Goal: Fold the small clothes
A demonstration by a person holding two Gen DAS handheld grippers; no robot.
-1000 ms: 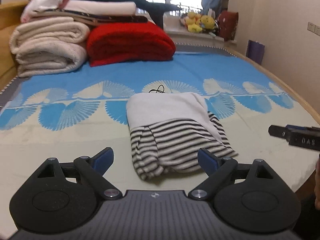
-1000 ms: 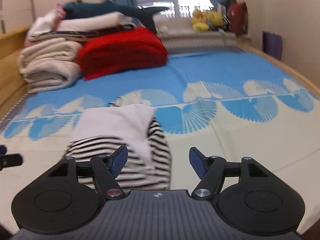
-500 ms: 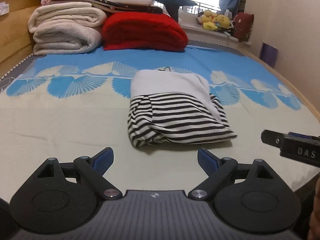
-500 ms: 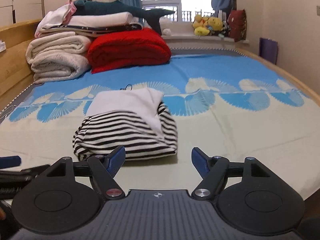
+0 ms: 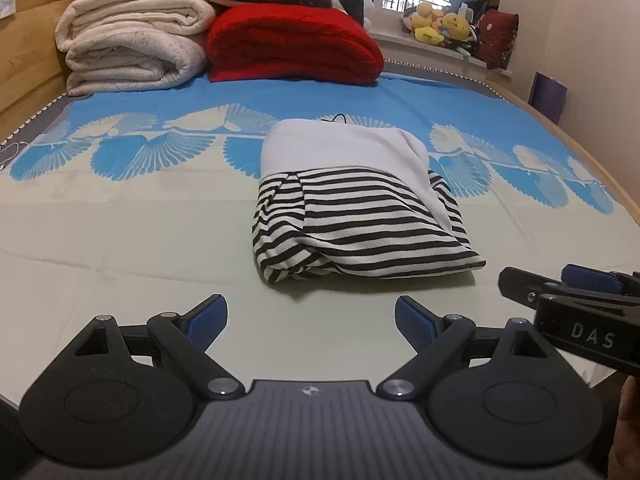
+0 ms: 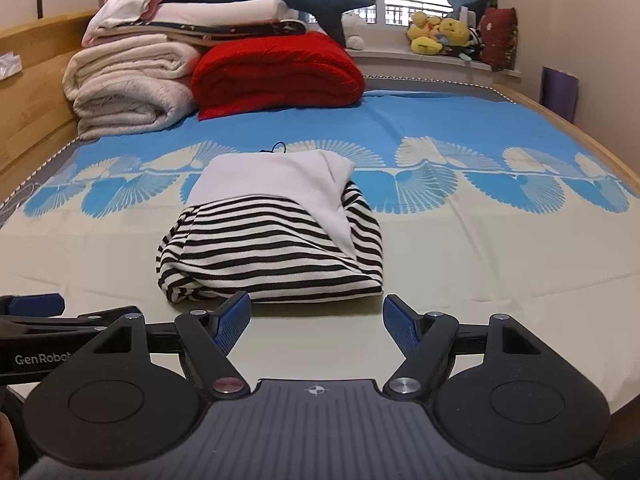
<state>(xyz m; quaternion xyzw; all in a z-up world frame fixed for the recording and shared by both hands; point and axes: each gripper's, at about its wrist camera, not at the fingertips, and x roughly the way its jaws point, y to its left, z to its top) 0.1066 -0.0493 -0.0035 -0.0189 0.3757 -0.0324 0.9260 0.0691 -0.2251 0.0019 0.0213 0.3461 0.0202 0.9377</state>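
Note:
A small garment (image 5: pixel 352 196), white at the far end and black-and-white striped at the near end, lies folded in a compact bundle on the bed; it also shows in the right wrist view (image 6: pixel 276 232). My left gripper (image 5: pixel 311 320) is open and empty, just in front of the bundle's near edge. My right gripper (image 6: pixel 316 320) is open and empty, close to the bundle's near edge. The right gripper shows at the right edge of the left wrist view (image 5: pixel 568 300). The left gripper shows at the left edge of the right wrist view (image 6: pixel 40 320).
The bed sheet (image 5: pixel 120 240) is pale with a blue fan pattern. Folded cream blankets (image 5: pixel 132 48) and a red blanket (image 5: pixel 292 44) are stacked at the far end. Stuffed toys (image 5: pixel 440 28) sit on the windowsill. A wooden bed rail (image 6: pixel 560 120) runs along the right.
Both grippers have drawn back from the folded garment and lowered toward the near edge of the bed. The garment lies still and has kept its shape.

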